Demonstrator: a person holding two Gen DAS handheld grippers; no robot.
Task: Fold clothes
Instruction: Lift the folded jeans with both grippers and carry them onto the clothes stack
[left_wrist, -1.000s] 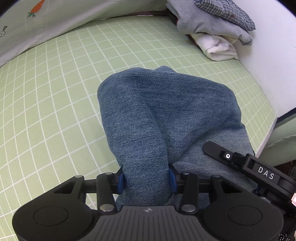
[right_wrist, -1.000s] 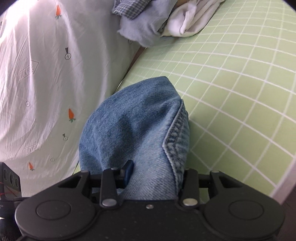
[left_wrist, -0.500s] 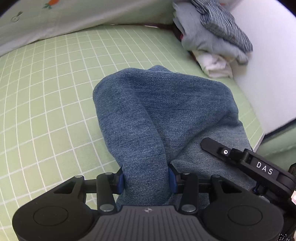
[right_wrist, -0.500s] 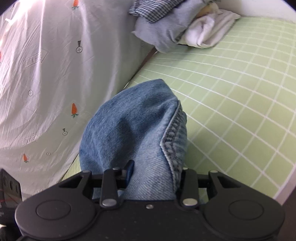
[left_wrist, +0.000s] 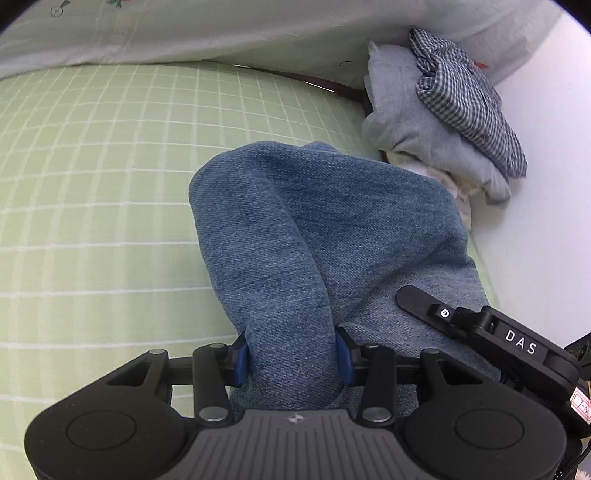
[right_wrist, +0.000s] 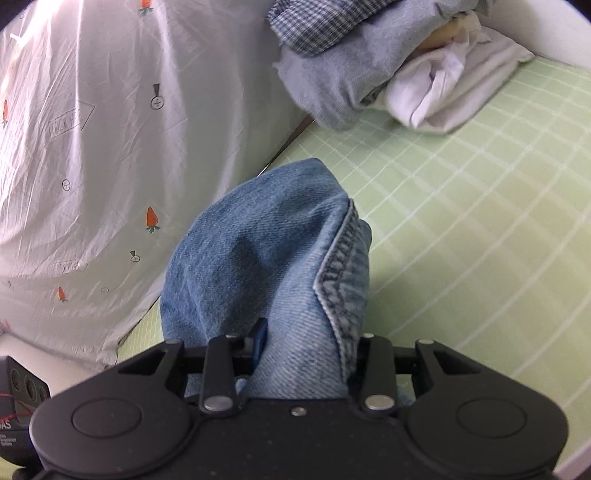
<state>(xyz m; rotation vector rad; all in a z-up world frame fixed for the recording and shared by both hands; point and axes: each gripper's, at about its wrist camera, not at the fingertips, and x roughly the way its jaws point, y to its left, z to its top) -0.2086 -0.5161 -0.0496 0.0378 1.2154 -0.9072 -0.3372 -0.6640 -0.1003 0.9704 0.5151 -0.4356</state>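
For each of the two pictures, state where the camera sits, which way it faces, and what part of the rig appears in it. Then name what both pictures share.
Left wrist: on the left gripper, facing down over the green grid sheet; jaws clamp denim; the right gripper's finger intrudes.
Right wrist: on the right gripper, facing the carrot-print cloth; jaws clamp denim.
Shared: denim, sheet, clothes pile.

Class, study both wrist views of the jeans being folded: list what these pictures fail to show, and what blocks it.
- Left wrist view: the lower jeans are hidden behind the left gripper.
- Right wrist view: the right gripper has one finger buried under denim.
- Both views: the clothes pile is cut off by the edge; its garments cannot be counted.
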